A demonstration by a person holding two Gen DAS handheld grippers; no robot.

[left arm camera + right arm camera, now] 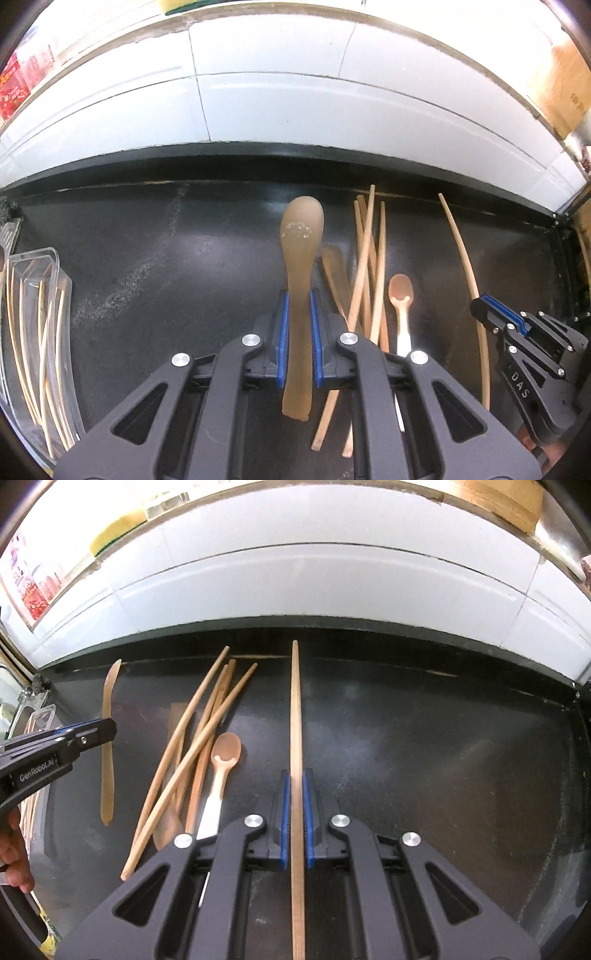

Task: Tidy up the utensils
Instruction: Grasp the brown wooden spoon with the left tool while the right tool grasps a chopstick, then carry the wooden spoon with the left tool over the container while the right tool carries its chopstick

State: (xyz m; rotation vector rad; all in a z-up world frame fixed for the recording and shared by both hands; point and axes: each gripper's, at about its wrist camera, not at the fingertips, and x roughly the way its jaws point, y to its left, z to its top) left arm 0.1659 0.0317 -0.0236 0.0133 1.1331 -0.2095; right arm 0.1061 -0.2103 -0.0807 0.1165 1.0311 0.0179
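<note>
Between the blue pads of the left gripper (298,325): one translucent brown spoon (301,266), clamped across its handle, bowl pointing forward and away, handle end hanging back past the jaws. It appears clear of the black counter (147,258).

Between the pads of the right gripper (294,805): one wooden chopstick (295,720), pinched near mid-length, lying straight along the fingers with its tip ahead.

Handling, by judgement: both items light. Spoon looks like smooth plastic, stiff, liable to swivel in a narrow pinch; hold best kept on the flat handle near the middle. Chopstick rigid, thin, round; prone to rolling or pivoting if gripped off-centre.

Remaining stock on the counter, between the two grippers: loose pile of chopsticks (207,734) crossing one another; small spoon with white handle (221,771) just beside them.

Far left: clear tray (55,295) already holding several chopsticks, well apart from the pile.
</note>
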